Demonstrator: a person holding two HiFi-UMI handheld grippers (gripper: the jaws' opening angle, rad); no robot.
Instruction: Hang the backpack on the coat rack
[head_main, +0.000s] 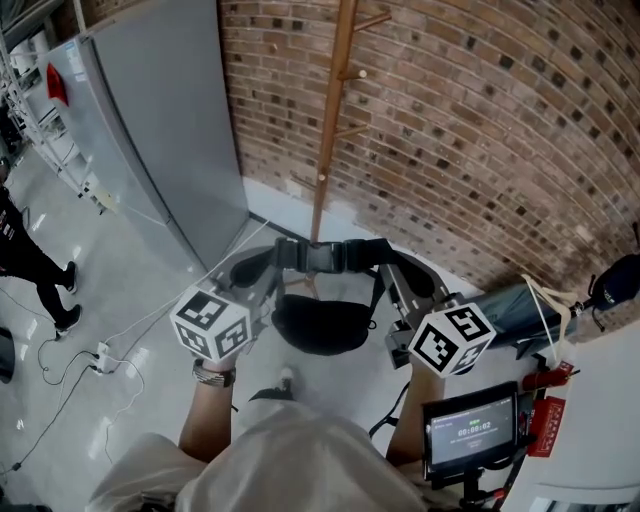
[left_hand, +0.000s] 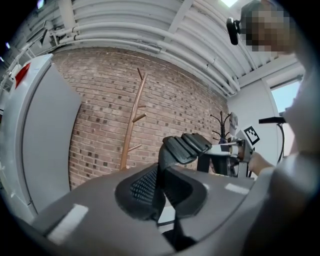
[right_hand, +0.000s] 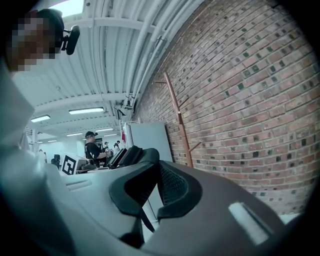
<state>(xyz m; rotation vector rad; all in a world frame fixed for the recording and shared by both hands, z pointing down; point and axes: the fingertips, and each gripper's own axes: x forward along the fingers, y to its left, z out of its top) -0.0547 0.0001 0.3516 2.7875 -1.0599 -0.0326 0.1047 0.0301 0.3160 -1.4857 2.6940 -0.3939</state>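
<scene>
A black backpack (head_main: 320, 322) hangs between my two grippers by its padded shoulder straps (head_main: 335, 255). The left gripper (head_main: 262, 275) is shut on the left strap (left_hand: 159, 187). On the other side, the right gripper (head_main: 400, 288) is shut on the right strap (right_hand: 150, 182). The wooden coat rack (head_main: 330, 120) stands against the brick wall, straight ahead and beyond the backpack, with short pegs up its pole. It also shows as the coat rack (left_hand: 131, 125) in the left gripper view and as the coat rack (right_hand: 180, 120) in the right gripper view.
A tall grey cabinet (head_main: 170, 120) stands left of the rack. A person (head_main: 30, 260) stands far left, with cables and a power strip (head_main: 100, 355) on the floor. A screen (head_main: 470, 430) and a rolled blue bundle (head_main: 520, 305) are at the right.
</scene>
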